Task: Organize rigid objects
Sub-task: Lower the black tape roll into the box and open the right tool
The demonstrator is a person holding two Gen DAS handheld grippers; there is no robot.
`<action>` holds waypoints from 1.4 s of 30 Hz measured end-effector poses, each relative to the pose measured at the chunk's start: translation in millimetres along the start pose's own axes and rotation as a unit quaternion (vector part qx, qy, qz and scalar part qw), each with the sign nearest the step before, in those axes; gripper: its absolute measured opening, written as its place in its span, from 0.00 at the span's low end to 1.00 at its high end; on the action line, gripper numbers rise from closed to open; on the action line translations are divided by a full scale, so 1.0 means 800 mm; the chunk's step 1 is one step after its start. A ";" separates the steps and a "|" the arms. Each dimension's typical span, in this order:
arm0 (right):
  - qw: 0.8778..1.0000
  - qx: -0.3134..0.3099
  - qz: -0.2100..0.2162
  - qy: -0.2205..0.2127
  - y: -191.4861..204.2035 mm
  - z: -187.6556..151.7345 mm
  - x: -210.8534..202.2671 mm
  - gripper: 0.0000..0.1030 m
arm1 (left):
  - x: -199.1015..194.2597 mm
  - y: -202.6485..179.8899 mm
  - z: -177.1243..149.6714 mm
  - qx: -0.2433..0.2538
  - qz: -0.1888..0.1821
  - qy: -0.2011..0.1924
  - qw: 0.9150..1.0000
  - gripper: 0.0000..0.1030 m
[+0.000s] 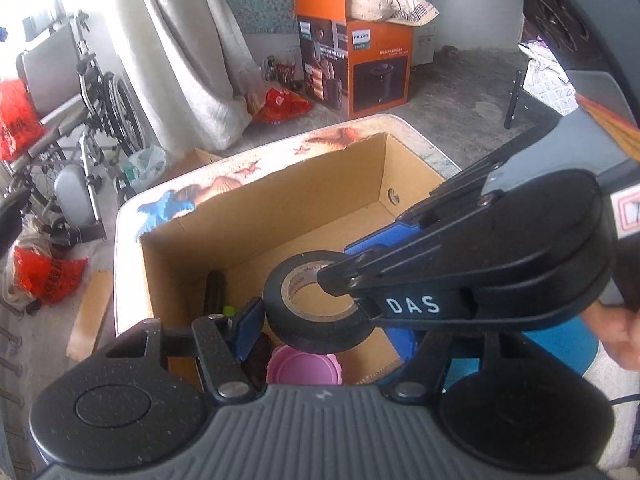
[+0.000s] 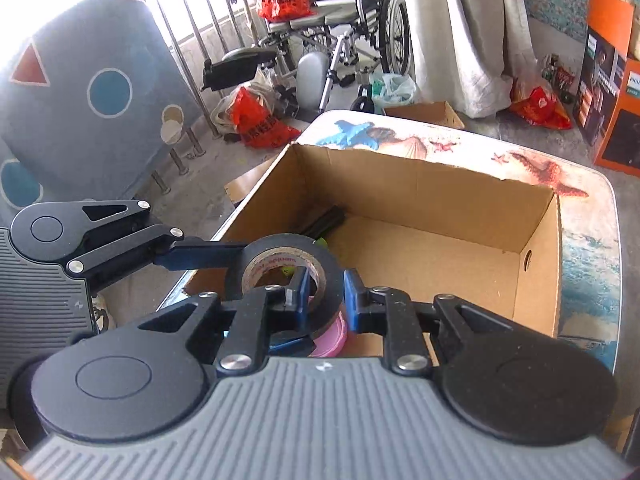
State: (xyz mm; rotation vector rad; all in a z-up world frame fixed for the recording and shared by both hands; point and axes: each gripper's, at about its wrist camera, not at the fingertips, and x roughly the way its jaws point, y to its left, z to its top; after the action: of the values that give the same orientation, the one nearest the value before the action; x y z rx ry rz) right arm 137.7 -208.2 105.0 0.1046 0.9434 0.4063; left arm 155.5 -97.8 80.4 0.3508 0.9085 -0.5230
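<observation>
- Right tool (image 2: 325, 294): clenched on the wall of a roll of black tape (image 2: 294, 270), one blue pad inside the ring, the other outside.
- Left tool (image 1: 326, 320): its two fingers bracket the same roll from either side; one blue finger (image 1: 249, 328) touches the outer rim. The far finger is mostly hidden behind the right tool's arm, so I cannot tell whether it presses.
- Tape roll (image 1: 316, 306): one only. Matte black winding, pale cardboard core with reddish print inside, held tilted in the air between both tools, above the near end of a cardboard box (image 2: 436, 240).
- Box, just below and beyond the tools: one, open-topped, brown, torn upper edges, a round hole in one end wall. Most of its floor is bare.
- In the box under the tools: one pink round container (image 1: 304, 366), one dark stick-like object (image 1: 214, 286) along the side wall, a small green bit beside it.
- The box sits on a tabletop (image 2: 592, 248) printed with starfish and shells.
- Farther out on the floor: one wheelchair (image 2: 352, 28), one orange carton (image 1: 356, 64), several red plastic bags.
</observation>
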 end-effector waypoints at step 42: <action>0.989 0.109 0.096 -0.035 -0.091 0.014 -0.002 0.41 | -0.006 0.060 0.027 -0.040 0.003 -0.006 0.999 0.75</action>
State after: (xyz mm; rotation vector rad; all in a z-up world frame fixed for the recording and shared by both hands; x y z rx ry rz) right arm 167.4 -274.8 93.8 0.4083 0.9100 0.4733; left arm 194.7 -67.8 100.0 0.2778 0.9145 -0.4805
